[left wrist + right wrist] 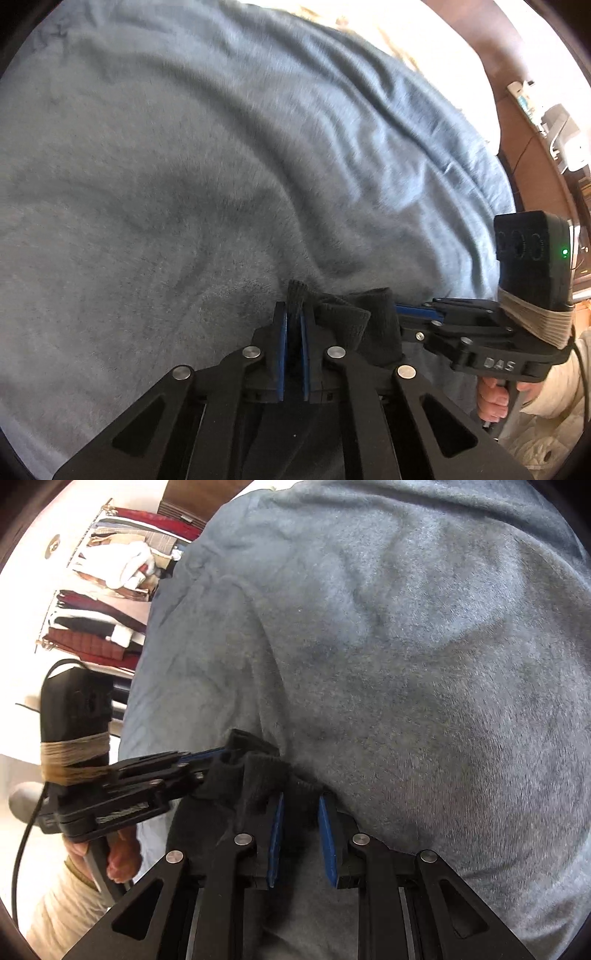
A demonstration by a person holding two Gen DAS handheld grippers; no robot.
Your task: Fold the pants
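Both tools, left (294, 314) and right (300, 805), angle downward pinching black pants (343, 317).

Matte black plastic left tongs (294, 321), blue rubber pads (283, 354) lining the fingers, round silver pivot screws (252, 352) on the linkage arms, triangular cut-outs lower down. Same build on the black right tongs (300, 825): blue pads, silver screws. Raised "DAS" lettering (498, 363) on the right tool's side plate. Boxy black camera block (532, 254) on top, green light glowing, bound on with tan cord (535, 321). Thin black cable (26, 842) trailing. Cream quilted sleeve (554, 391) at the wrist.
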